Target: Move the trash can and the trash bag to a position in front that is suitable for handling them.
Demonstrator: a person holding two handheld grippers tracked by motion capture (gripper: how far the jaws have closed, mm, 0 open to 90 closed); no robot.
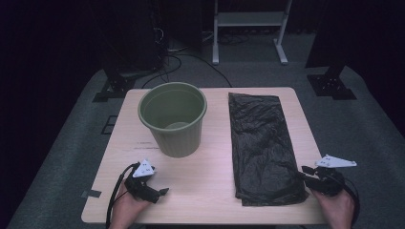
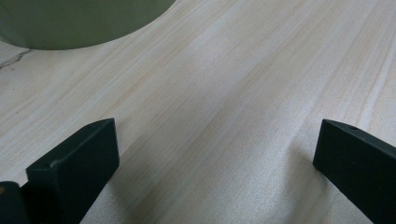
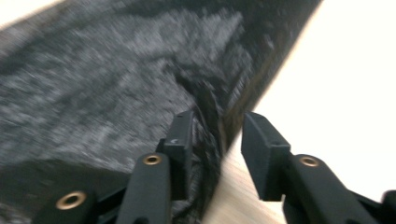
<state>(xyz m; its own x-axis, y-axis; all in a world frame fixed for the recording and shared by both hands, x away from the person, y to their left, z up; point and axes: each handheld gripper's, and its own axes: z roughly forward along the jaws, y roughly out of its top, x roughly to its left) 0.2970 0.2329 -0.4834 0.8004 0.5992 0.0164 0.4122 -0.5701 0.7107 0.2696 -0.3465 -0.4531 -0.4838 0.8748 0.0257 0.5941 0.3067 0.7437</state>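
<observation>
Jaws of the right gripper [image 3: 212, 140] are seen partly open in the right gripper view, set astride a raised fold at the edge of the black bin bag [image 3: 107, 88]; the plastic lies between them, but whether it is actually pinched cannot be told, as a gap is left beside the right-hand jaw. In the high view the right gripper [image 1: 304, 171] is held in the person's right hand [image 1: 340, 206] at the near right corner of the table [image 1: 210, 191], with its tips at the near right edge of the bin bag [image 1: 262, 143]. The bag is spread flat and lengthwise on the right half of the table, crumpled on its surface, reaching from near the far edge almost to the near edge.

The left gripper [image 1: 162, 192] is held low at the near left of the table by the left hand [image 1: 125, 210]. In the left gripper view its jaws are seen wide apart, with nothing between them but bare table [image 2: 224, 93]; the left gripper [image 2: 215, 158] is kept close above the wood. The green bin [image 1: 173, 117] is stood upright on the left half of the table, just beside the bag but apart from it, and its lower wall [image 2: 79, 21] is seen at the top left of the left gripper view.
</observation>
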